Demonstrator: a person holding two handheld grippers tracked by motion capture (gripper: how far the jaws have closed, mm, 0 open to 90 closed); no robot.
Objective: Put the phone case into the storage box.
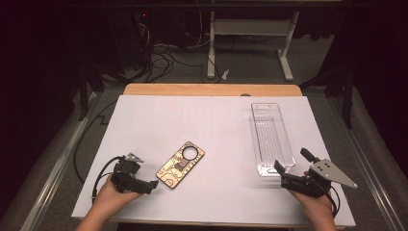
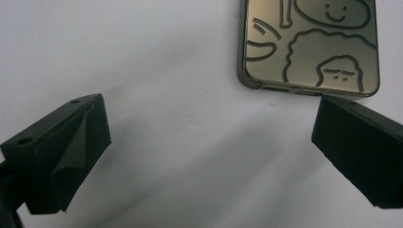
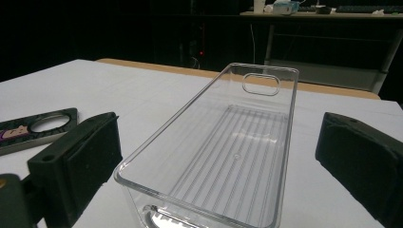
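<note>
High view: phone case (image 1: 180, 164) lies flat on the white table sheet (image 1: 211, 125), left of centre, long axis diagonal, with the round camera hole at the far-right end and the other end pointing near-left toward the left gripper (image 1: 153, 186). That gripper sits just beside the case's near end, not touching it. Left gripper view adds detail the high view lacks: the case (image 2: 311, 45) is glossy gold-brown with black line cartoons, a smiling blob at the top and a curly-haired figure with a small face near the bottom corner; no readable writing or brand. The jaws are spread wide with nothing between them, and the case's near edge sits just ahead of the jaw on that view's right, with contact unclear. Clear plastic tray (image 1: 271, 137) is on the right side of the sheet, well apart from the case, long axis running away from the person, with a hang-slot tab at the far end. Right gripper (image 1: 279, 174) is at the tray's near end. Right gripper view shows what the overhead hides: the tray (image 3: 223, 142) has a ribbed floor and an oval slot, is empty, and stands between wide-open jaws, which are clear of both walls. The case's hole end (image 3: 38, 126) shows at that view's left edge. A desk frame (image 1: 250, 33) stands behind the table.
</note>
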